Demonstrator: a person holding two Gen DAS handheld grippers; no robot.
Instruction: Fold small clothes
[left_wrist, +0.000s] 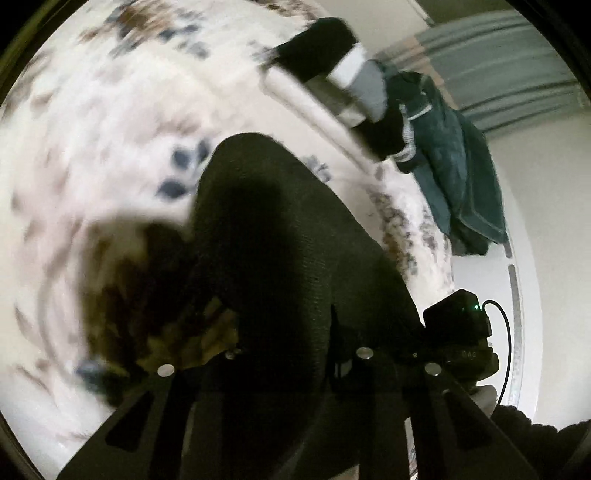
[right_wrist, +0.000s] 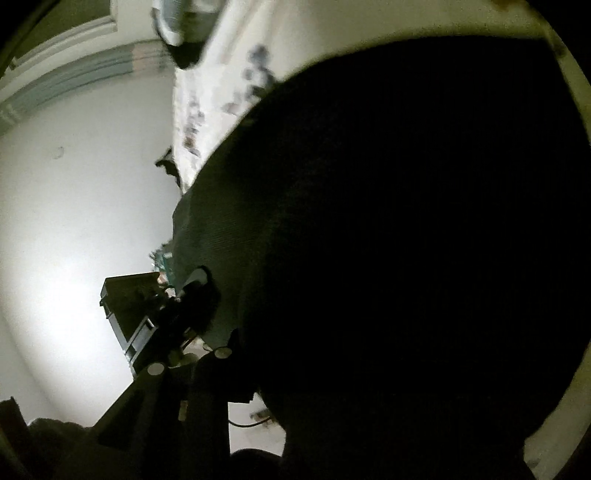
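Observation:
A black knit garment (left_wrist: 280, 221) hangs raised over the white floral bedsheet (left_wrist: 110, 129). In the left wrist view it rises from between the fingers of my left gripper (left_wrist: 295, 332), which is shut on its edge; the cloth hides the fingertips. In the right wrist view the same black garment (right_wrist: 406, 221) fills most of the picture and drapes over my right gripper (right_wrist: 295, 332), which is shut on it with its right finger hidden. Each gripper's body shows in the other's view: the right one (left_wrist: 458, 325), the left one (right_wrist: 147, 314).
A pile of black, white and grey clothes (left_wrist: 354, 81) lies at the bed's far edge, with a dark green garment (left_wrist: 461, 166) hanging over the side. Pale floor (right_wrist: 74, 221) lies beside the bed. A dark sleeve (left_wrist: 535, 443) shows at the bottom right.

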